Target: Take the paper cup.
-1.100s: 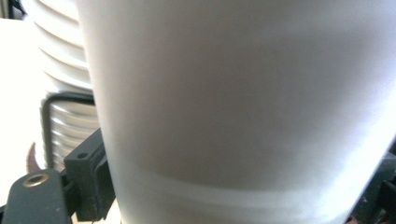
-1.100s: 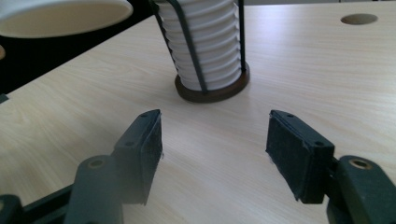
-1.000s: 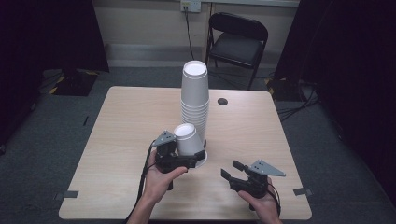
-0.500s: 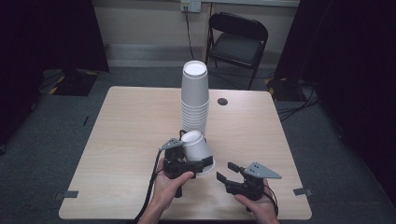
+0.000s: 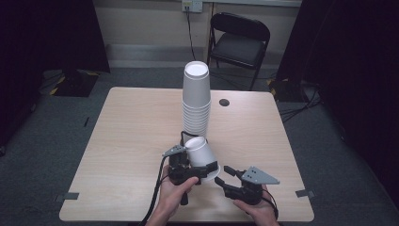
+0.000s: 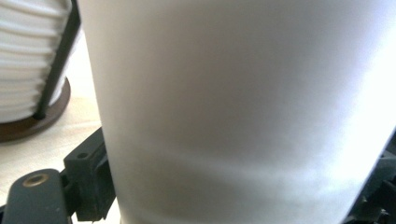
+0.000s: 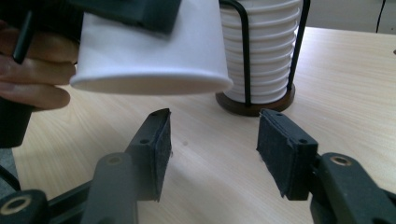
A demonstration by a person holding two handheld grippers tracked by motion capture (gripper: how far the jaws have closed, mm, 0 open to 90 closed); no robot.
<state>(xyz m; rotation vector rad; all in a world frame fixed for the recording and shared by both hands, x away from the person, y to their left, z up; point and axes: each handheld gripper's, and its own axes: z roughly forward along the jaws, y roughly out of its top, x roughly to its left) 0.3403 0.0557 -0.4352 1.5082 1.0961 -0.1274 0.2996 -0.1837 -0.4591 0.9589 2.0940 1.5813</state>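
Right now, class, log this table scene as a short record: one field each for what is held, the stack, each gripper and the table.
held item: white paper cup, upside down, tilted
holder: left gripper, shut on the cup
right gripper: open, nothing between its fingers, jaws have just been closing
cup stack: upside-down white cups in a black wire holder on a round brown base
table: light wood

A studio-like lab room is suggested: black curtains point(image 5: 51, 33), grey carpet point(image 5: 42, 136), one worktop point(image 5: 131, 122), a folding chair point(image 5: 241, 42), a wall socket point(image 5: 192, 5).

Cup stack point(image 5: 196, 99) blocks table point(image 5: 127, 136) centre behind held cup point(image 5: 201, 153); bare tabletop left, right.
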